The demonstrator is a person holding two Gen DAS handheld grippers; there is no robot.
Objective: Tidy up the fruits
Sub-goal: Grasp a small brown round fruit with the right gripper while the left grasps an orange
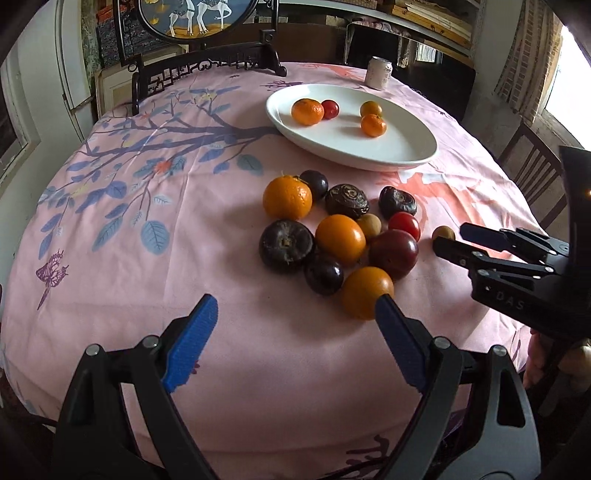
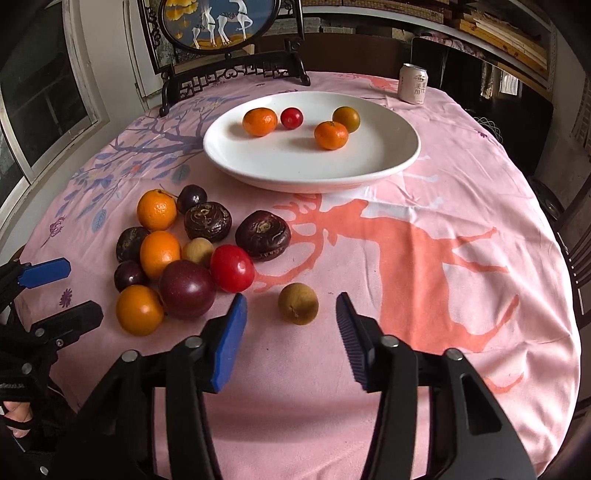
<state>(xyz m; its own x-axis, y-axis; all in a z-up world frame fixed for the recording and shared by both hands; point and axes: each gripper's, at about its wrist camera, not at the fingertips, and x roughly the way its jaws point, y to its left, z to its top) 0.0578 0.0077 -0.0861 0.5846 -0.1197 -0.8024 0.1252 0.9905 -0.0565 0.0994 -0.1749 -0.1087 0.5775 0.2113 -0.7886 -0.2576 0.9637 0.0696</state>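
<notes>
A white oval plate [image 1: 406, 147] [image 2: 369, 162] holds several small fruits: two tangerines [image 2: 259, 121], a cherry tomato [image 2: 291, 117] and a greenish citrus [image 2: 346, 118]. A cluster of oranges, dark plums, water chestnuts and a red tomato [image 2: 232, 267] lies on the pink cloth in front of the plate [image 1: 332, 236]. A lone brown longan [image 2: 297, 303] [image 1: 443, 233] sits apart at the cluster's right. My right gripper [image 2: 291, 310] [image 1: 448, 236] is open, its fingers either side of and just short of the longan. My left gripper [image 1: 295, 310] [image 2: 74, 291] is open and empty, near an orange [image 1: 365, 292].
A drink can [image 1: 379, 73] [image 2: 413, 84] stands behind the plate. A round framed picture on a dark carved stand [image 2: 221, 29] is at the table's far edge. Chairs stand at the far side and right [image 1: 532, 173].
</notes>
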